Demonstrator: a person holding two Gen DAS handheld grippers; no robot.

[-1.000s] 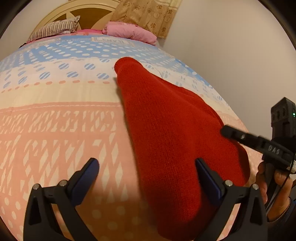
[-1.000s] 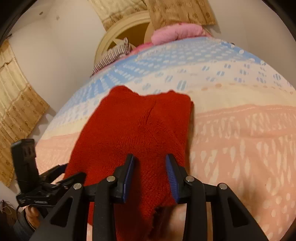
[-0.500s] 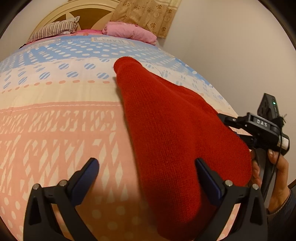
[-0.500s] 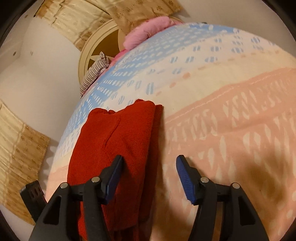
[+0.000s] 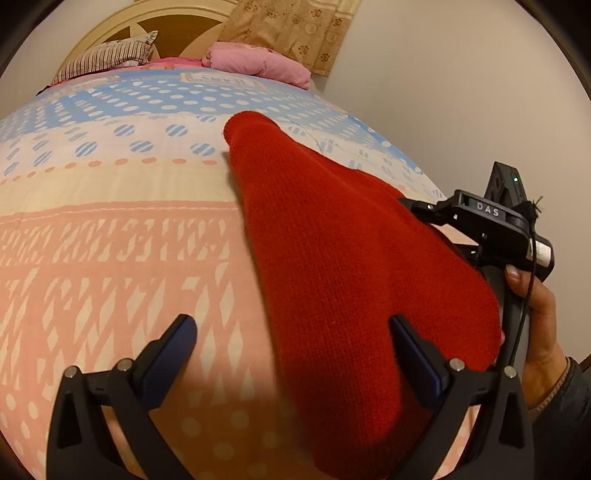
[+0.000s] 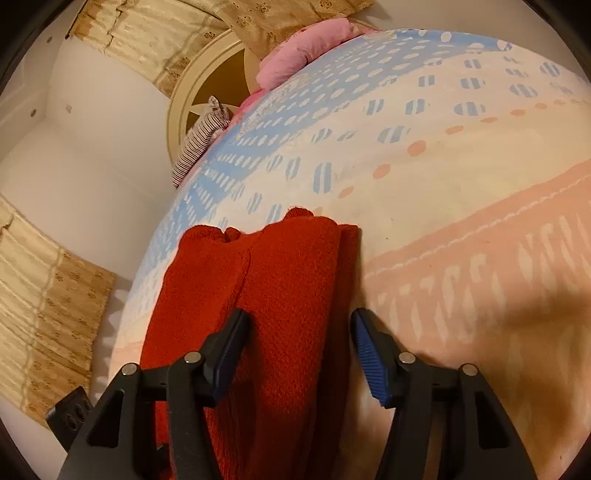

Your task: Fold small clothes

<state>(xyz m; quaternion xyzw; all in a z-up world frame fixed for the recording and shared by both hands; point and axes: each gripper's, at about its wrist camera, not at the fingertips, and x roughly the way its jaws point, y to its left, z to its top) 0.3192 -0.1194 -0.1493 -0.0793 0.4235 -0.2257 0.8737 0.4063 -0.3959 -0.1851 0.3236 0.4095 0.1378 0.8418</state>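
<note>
Left wrist view: I see my left gripper point(image 5: 291, 354) held over the bed, its two black fingers with dark blue pads point(image 5: 415, 354) spread wide and gripping nothing. The red knitted garment point(image 5: 332, 258), folded into a long narrow strip, lies flat on the patterned bedsheet point(image 5: 110, 229) banded in pink, cream and blue. The strip runs away from the camera toward the headboard end and tapers to a rounded tip. Its near part passes under my left gripper's right-hand finger; the left-hand finger stands over bare sheet. I cannot tell whether either pad touches the cloth. At the garment's right edge I see the black body of my right gripper point(image 5: 491, 221), lettered "DAS", held by my right hand point(image 5: 535, 317) in a dark sleeve point(image 5: 561, 417).

Right wrist view: my right gripper point(image 6: 299, 350) points down at the same garment point(image 6: 280, 295). Its jaws stand partly apart and are closing. The garment's right-hand folded edge lies between the blue ribbed pads point(image 6: 369, 354), but the pads are not pressing on it. The left finger sits over the red cloth; the right finger sits over pink sheet point(image 6: 461, 277) just beside the fold.

Background: a pink bundle of bedding point(image 5: 258, 62), a striped pillow point(image 5: 107, 57) and a round cream wooden headboard point(image 5: 122, 26) stand at the far end, under a beige flowered curtain point(image 5: 291, 26).
</note>
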